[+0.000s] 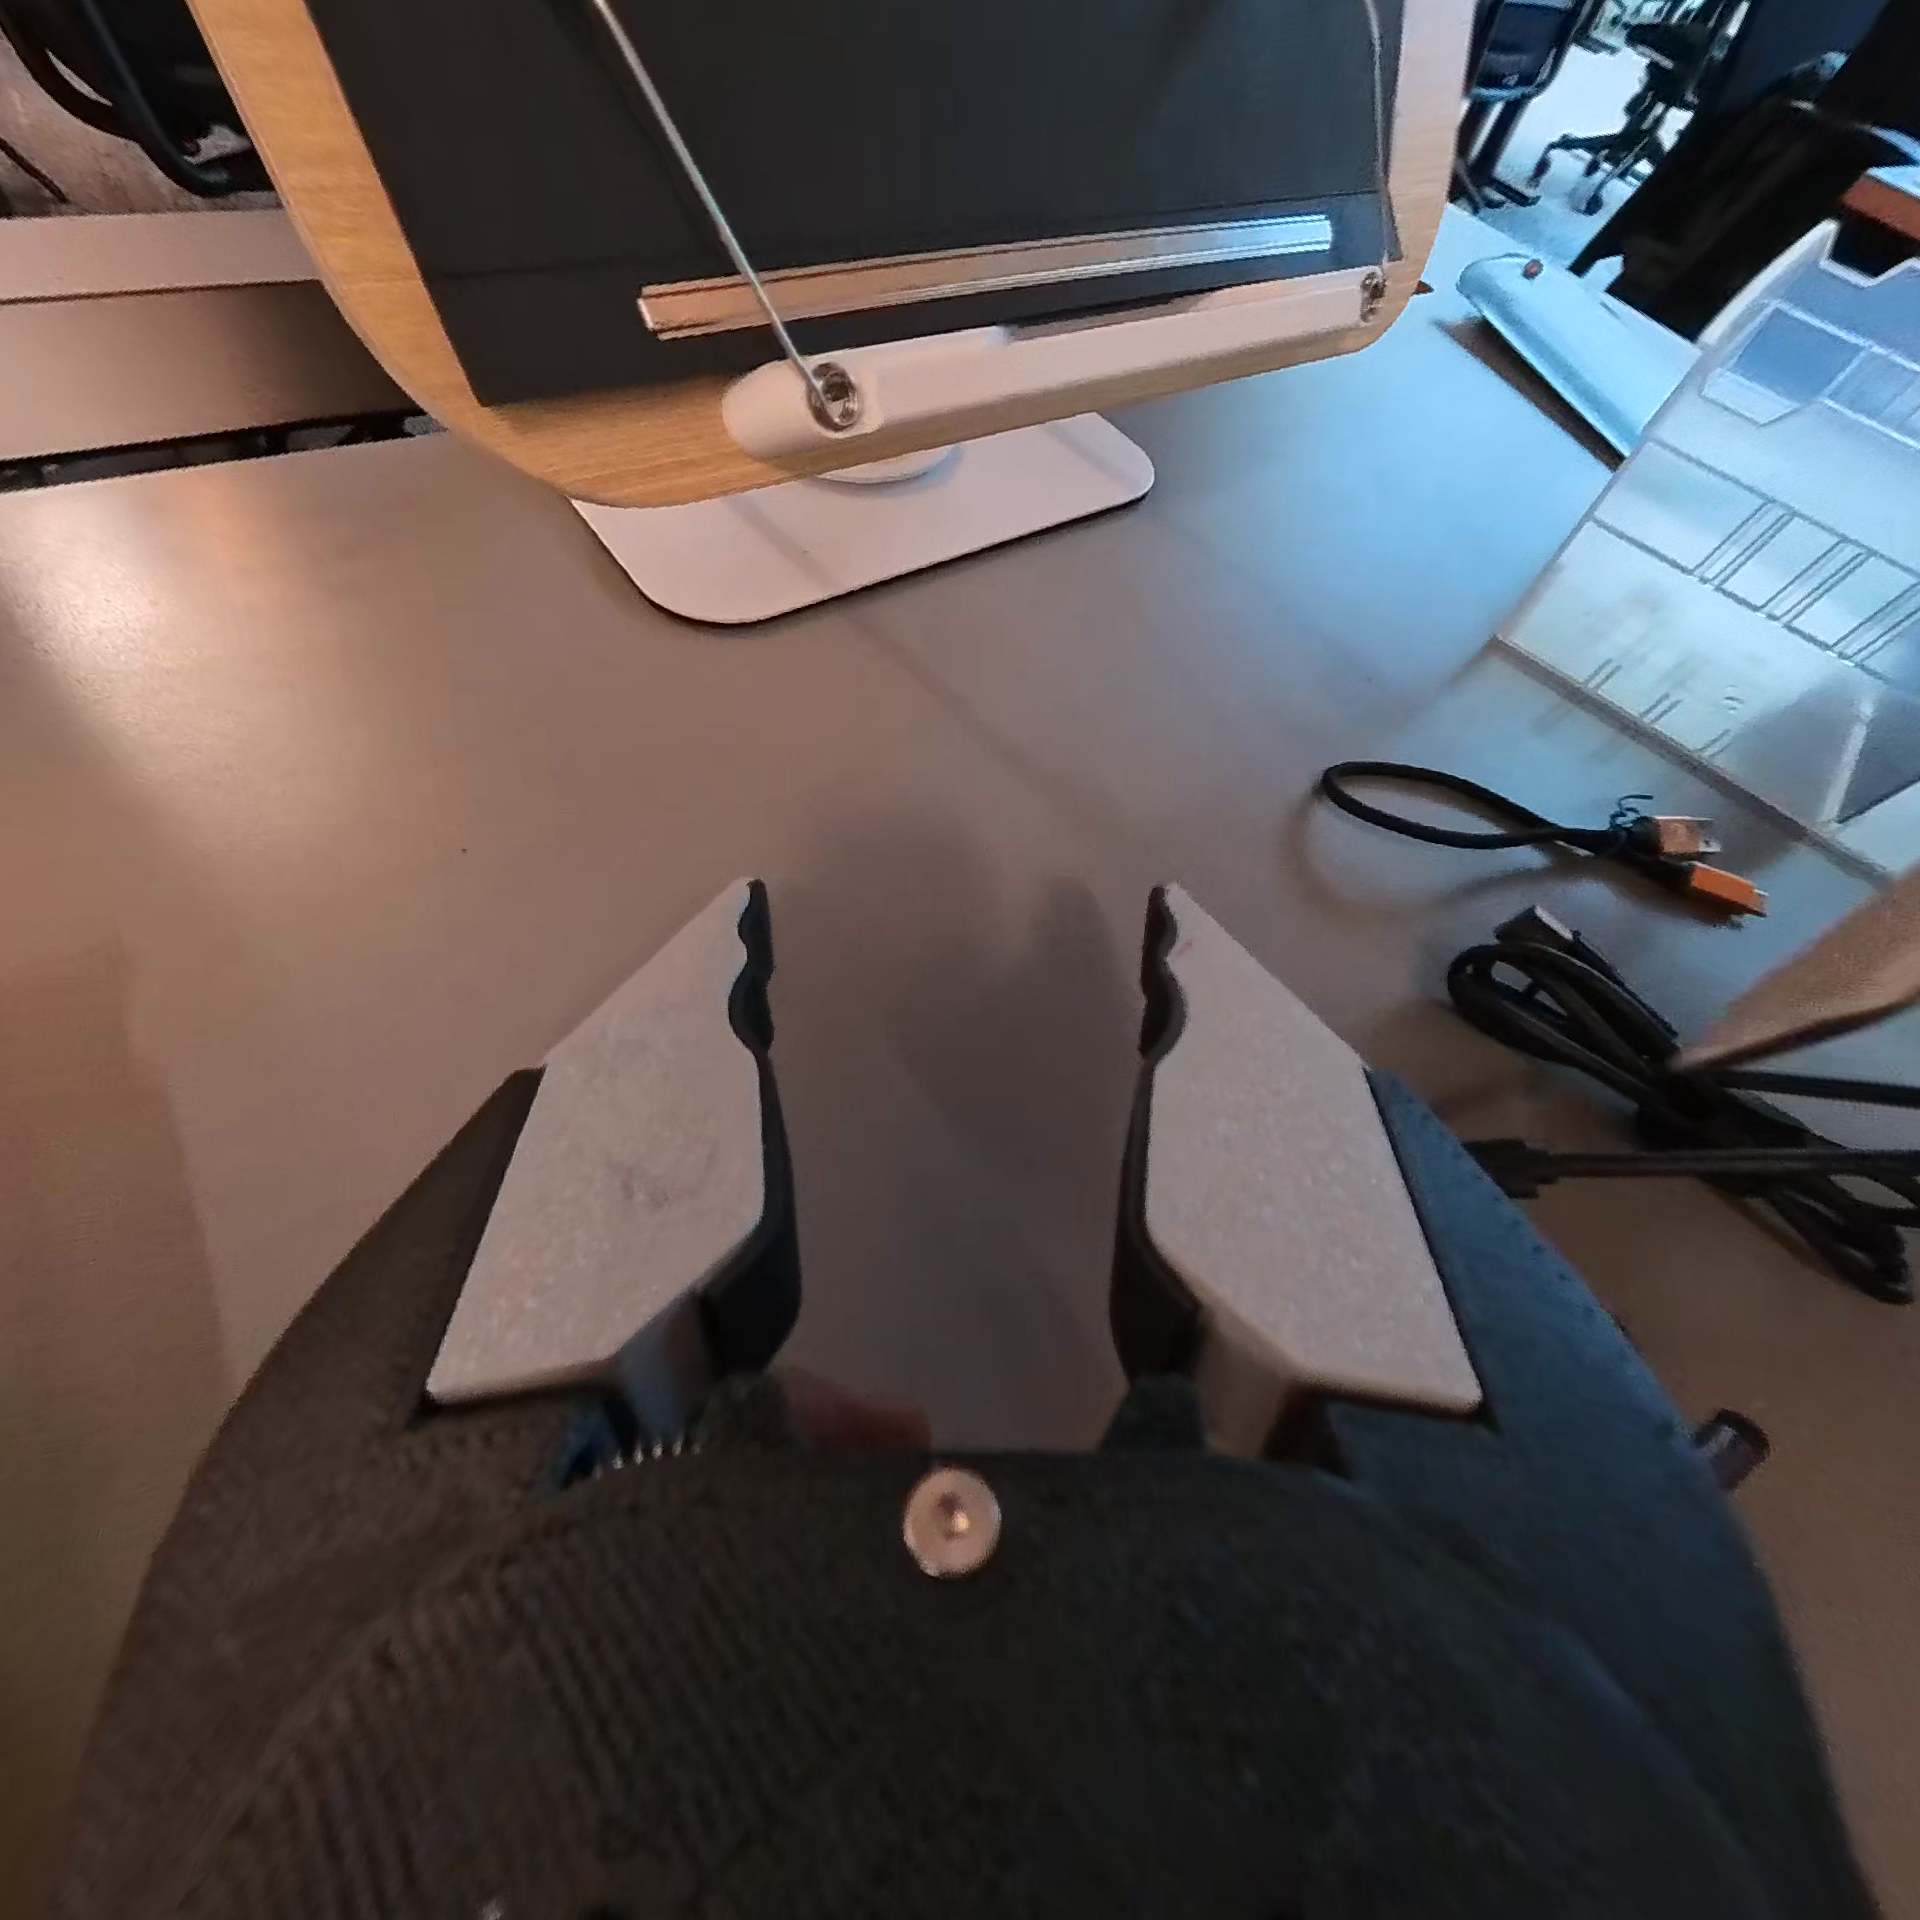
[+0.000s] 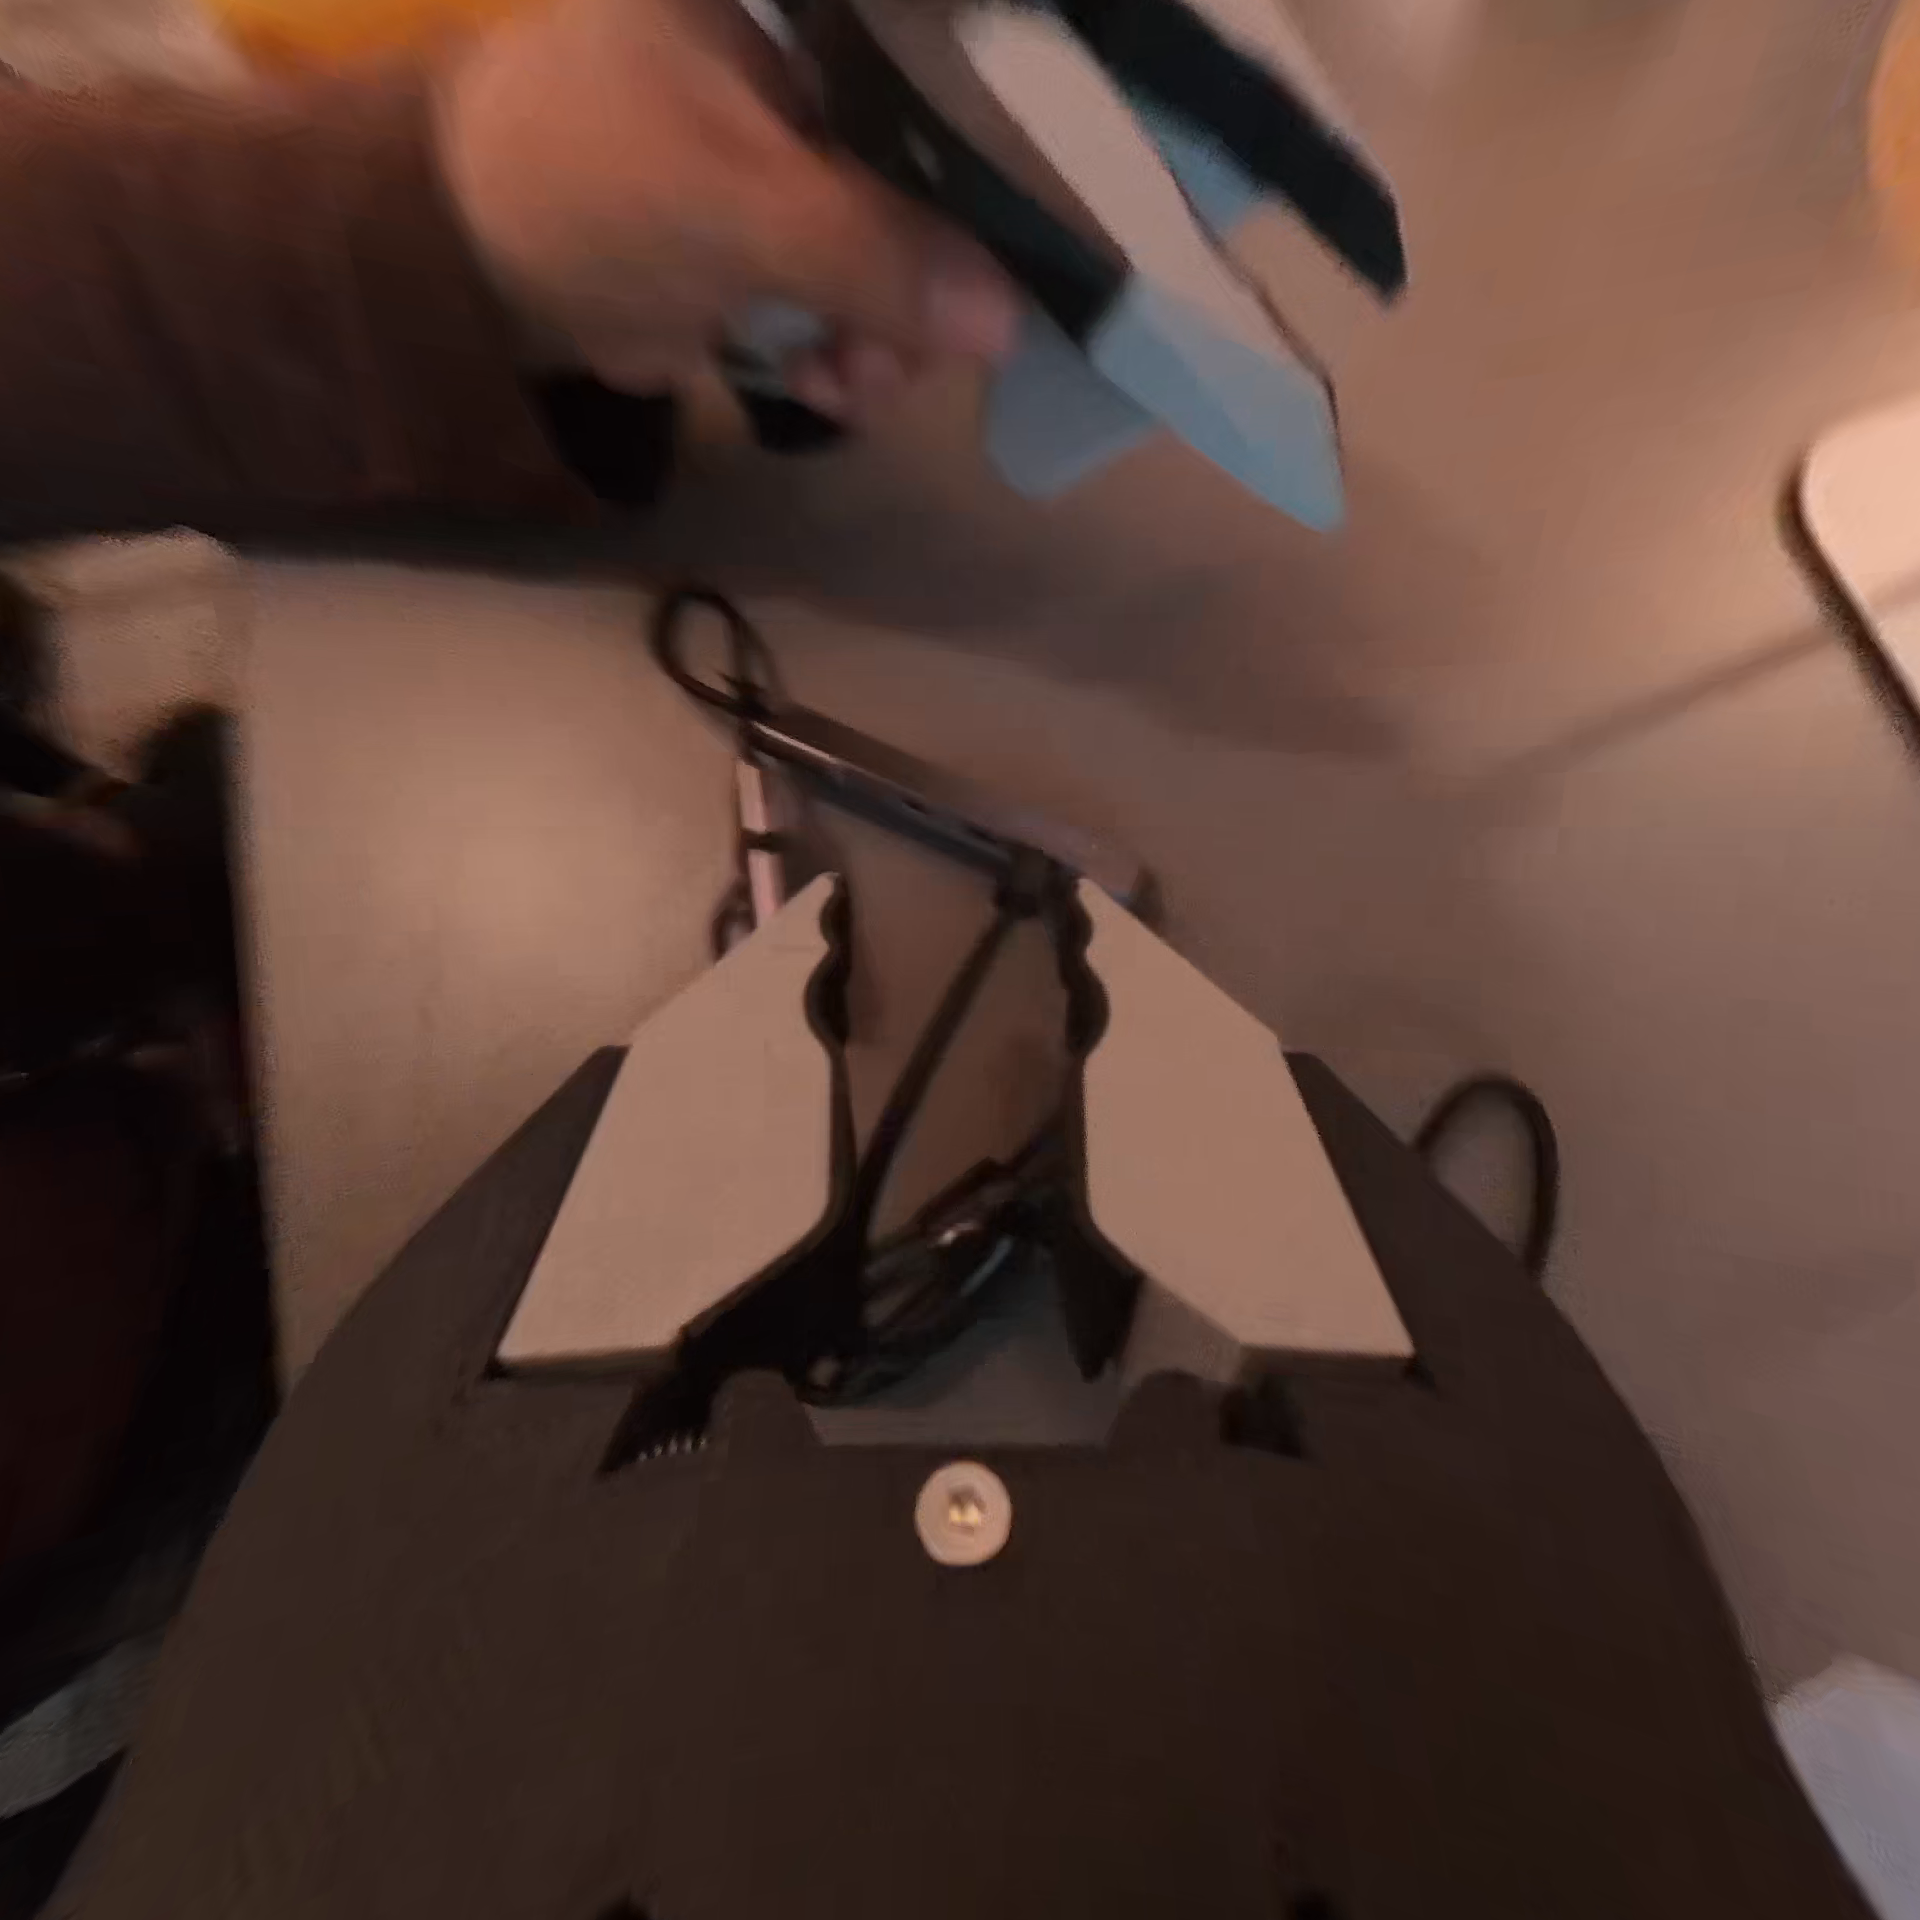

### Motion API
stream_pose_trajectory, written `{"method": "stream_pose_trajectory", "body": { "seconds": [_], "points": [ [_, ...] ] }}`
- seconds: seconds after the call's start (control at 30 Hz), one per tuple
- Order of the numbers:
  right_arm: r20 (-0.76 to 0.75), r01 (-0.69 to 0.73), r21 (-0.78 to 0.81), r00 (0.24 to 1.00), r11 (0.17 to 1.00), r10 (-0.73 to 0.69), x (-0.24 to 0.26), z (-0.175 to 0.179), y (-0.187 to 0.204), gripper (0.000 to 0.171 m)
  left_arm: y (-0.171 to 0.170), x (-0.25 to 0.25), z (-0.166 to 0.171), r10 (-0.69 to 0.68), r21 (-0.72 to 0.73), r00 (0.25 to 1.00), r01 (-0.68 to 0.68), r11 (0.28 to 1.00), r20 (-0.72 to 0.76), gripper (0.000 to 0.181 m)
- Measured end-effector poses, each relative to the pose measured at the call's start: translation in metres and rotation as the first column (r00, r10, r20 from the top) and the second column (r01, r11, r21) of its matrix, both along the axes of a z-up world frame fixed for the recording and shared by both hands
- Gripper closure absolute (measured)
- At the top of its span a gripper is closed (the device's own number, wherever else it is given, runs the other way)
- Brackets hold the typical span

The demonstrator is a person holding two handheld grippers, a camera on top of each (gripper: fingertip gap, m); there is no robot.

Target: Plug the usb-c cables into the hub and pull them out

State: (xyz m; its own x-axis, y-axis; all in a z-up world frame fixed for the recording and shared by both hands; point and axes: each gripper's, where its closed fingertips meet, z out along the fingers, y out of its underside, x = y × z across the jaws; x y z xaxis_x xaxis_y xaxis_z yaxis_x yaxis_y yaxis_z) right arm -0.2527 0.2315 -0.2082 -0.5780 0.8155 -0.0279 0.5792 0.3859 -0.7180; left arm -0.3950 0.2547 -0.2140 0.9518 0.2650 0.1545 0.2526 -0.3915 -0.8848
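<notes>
Left wrist view: two cable bundles, one empty gripper.

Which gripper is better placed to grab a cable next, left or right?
Right, probably. The right gripper is open with a black cable running between its jaws, though the view is blurred. The left gripper is open over bare table; the cables lie off to its right.

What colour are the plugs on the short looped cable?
Orange plugs, black short looped cable; clearest in left wrist view.
</notes>
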Motion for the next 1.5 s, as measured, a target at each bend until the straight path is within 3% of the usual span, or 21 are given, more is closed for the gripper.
{"method": "stream_pose_trajectory", "body": {
  "seconds": [0.07,0.17,0.33,0.4,0.47,0.57,0.67,0.73,0.8,0.9,1.03,1.17,1.23,1.4,1.5],
  "points": [
    [0.103,0.061,0.118,0.992,0.991,-0.074,-0.004,-0.029,0.011,0.137,0.000,0.002,0.003,-0.006,0.004,1.000,0.006,1.000,-0.017,0.111],
    [0.177,-0.003,0.175,0.984,0.985,-0.029,-0.006,-0.054,0.007,0.168,0.002,0.013,0.016,-0.042,0.071,0.999,0.043,0.997,-0.025,0.110],
    [0.141,0.035,-0.047,0.990,0.998,-0.028,-0.016,-0.036,0.011,0.171,-0.008,0.044,0.035,-0.141,0.165,0.990,0.143,0.976,-0.024,0.096],
    [0.095,0.050,-0.124,0.995,0.991,-0.038,-0.017,-0.020,0.016,0.171,-0.022,0.052,0.043,-0.159,0.174,0.985,0.168,0.970,-0.066,0.095],
    [0.063,0.046,-0.201,0.997,0.979,-0.034,-0.015,-0.006,0.017,0.171,-0.039,0.073,0.052,-0.256,0.184,0.955,0.281,0.942,-0.149,0.097],
    [0.023,0.024,-0.309,1.000,0.951,-0.018,-0.011,0.014,0.016,0.171,-0.067,0.098,0.032,-0.425,0.027,0.856,0.452,0.892,-0.296,0.093],
    [0.000,-0.004,-0.402,1.000,0.916,0.004,-0.007,0.029,0.012,0.171,-0.076,0.083,0.013,-0.378,-0.120,0.796,0.368,0.922,-0.473,0.098],
    [-0.006,-0.017,-0.457,1.000,0.889,0.016,-0.006,0.036,0.010,0.171,-0.073,0.086,0.008,-0.371,-0.177,0.708,0.335,0.925,-0.601,0.100],
    [0.016,-0.006,-0.513,1.000,0.858,0.016,-0.006,0.038,0.009,0.171,-0.068,0.100,0.005,-0.395,-0.232,0.539,0.345,0.909,-0.744,0.102],
    [0.083,0.029,-0.581,0.996,0.813,0.024,-0.006,0.033,0.009,0.171,-0.054,0.119,0.015,-0.297,-0.183,0.296,0.359,0.915,-0.908,0.116],
    [0.123,0.057,-0.643,0.992,0.764,0.030,-0.007,0.031,0.011,0.171,-0.036,0.133,0.028,-0.210,-0.132,0.186,0.359,0.924,-0.960,0.122],
    [0.127,0.041,-0.724,0.989,0.689,0.075,-0.006,0.038,0.007,0.171,-0.026,0.130,0.044,-0.122,-0.107,0.030,0.306,0.946,-0.992,0.165],
    [0.156,0.055,-0.733,0.984,0.678,0.089,-0.006,0.033,0.007,0.171,-0.024,0.127,0.048,-0.120,-0.109,0.019,0.301,0.947,-0.993,0.175],
    [0.187,0.029,-0.701,0.972,0.713,0.145,0.001,0.023,0.000,0.171,-0.024,0.114,0.047,-0.147,-0.088,0.160,0.328,0.941,-0.976,0.170],
    [0.183,0.019,-0.669,0.973,0.743,0.140,0.000,0.020,-0.002,0.170,-0.026,0.111,0.041,-0.190,-0.116,0.199,0.334,0.936,-0.961,0.172]
  ]
}}
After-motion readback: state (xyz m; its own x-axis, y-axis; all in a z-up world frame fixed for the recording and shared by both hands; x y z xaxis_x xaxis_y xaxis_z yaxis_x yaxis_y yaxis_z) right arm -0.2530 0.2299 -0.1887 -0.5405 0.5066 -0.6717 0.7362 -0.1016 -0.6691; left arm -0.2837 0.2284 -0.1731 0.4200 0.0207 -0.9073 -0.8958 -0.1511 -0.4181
